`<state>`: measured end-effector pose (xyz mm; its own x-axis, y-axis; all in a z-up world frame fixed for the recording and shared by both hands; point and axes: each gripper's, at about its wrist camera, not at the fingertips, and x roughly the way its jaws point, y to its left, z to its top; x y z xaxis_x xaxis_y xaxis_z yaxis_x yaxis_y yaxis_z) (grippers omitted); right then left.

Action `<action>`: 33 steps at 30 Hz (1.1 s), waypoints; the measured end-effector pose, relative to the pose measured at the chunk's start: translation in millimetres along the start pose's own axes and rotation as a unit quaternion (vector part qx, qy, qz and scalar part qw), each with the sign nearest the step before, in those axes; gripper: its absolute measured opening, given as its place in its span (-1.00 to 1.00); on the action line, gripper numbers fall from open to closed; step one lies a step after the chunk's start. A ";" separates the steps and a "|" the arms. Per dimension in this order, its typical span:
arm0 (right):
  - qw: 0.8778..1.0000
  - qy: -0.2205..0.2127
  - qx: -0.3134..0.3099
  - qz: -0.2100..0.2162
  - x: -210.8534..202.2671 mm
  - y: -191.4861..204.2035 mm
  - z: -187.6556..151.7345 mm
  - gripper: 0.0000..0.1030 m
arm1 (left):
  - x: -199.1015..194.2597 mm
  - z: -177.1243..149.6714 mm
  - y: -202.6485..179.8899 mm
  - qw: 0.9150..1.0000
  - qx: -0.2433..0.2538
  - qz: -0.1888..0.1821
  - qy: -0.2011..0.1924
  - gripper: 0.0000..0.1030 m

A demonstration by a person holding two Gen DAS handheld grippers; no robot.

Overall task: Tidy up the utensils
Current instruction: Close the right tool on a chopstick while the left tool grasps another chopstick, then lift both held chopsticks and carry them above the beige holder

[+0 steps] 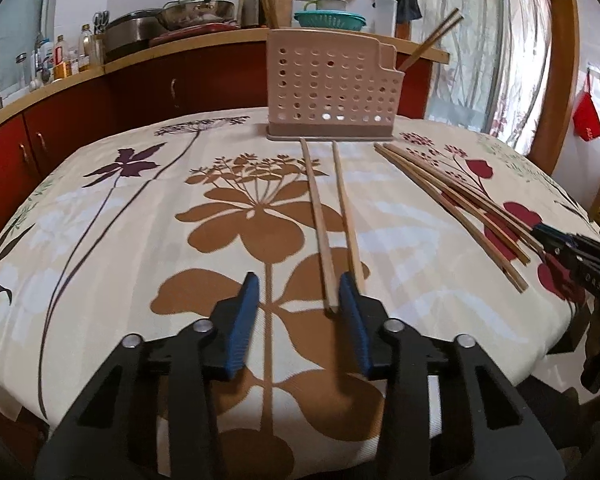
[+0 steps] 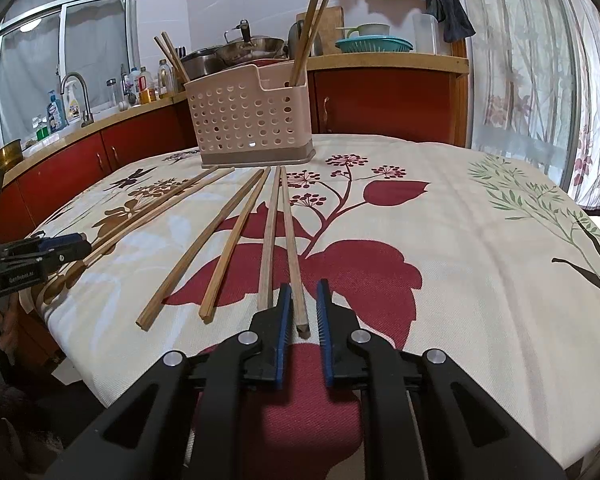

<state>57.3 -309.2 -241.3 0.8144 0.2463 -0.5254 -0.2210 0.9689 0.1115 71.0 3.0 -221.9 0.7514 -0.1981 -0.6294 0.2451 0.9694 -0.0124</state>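
While the perforated pink holder [image 1: 332, 88] stands upright at the far side of the desk [image 1: 100, 240], on its flowered cloth, six loose chopsticks lie in front of it, all with their far tips pointing toward the holder's base. Nearest the holder's middle in the left wrist view lie two chopsticks [image 1: 332, 220] side by side with a gap between them, and the left gripper [image 1: 298, 284] sits at their near ends with its blue-padded jaws spread wide; the end of one stick lies between the pads, just inside the right pad, and nothing is clamped. To the right of that pair, four more chopsticks [image 2: 236, 240] fan out from the holder's front corner. The right gripper [image 2: 303, 294] is low over the near ends of the rightmost two, its jaws parted narrowly on either side of the outermost chopstick [image 2: 292, 248]; the pads sit close to that stick, but a gap shows on each side. Inside the holder, a pair of chopsticks [image 2: 309, 36] stands upright in one end compartment and another pair [image 2: 172, 56] leans out at the opposite end. Behind the holder runs a kitchen counter [image 2: 380, 60] with pots and bottles.
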 end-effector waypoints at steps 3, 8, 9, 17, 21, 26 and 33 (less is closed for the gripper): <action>1.000 -0.002 0.000 -0.001 0.1 1.0 0.7 -0.76 | 0.3 -2.4 -3.7 1.000 0.006 -0.005 0.001 -0.43; 1.000 -0.004 0.000 -0.002 0.5 2.8 0.9 -0.82 | 0.0 -3.2 -4.0 1.000 0.005 -0.007 0.000 -0.77; 1.000 -0.004 0.000 -0.002 0.6 3.0 0.9 -0.83 | 0.0 -3.5 -4.1 1.000 0.005 -0.008 -0.001 -0.87; 1.000 -0.022 -0.002 -0.005 -10.7 6.0 10.5 -0.87 | -11.2 1.7 -4.9 1.000 0.012 0.003 -0.026 -0.87; 0.999 -0.039 -0.001 -0.007 -21.2 7.3 19.5 -0.87 | -22.9 10.3 -4.2 0.999 0.016 0.009 -0.049 -0.87; 0.998 -0.063 -0.004 -0.010 -36.1 9.3 35.3 -0.87 | -43.2 24.7 -3.4 0.996 0.022 0.020 -0.089 -0.87; 0.995 -0.099 -0.001 -0.011 -58.5 11.5 57.7 -0.87 | -71.2 45.8 1.7 0.990 0.020 0.029 -0.135 -0.87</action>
<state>38.1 -311.0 -160.6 0.9087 0.2247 -0.3518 -0.2021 0.9742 0.1002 45.9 12.1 -141.5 0.8997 -0.1785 -0.3983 0.2165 0.9749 0.0523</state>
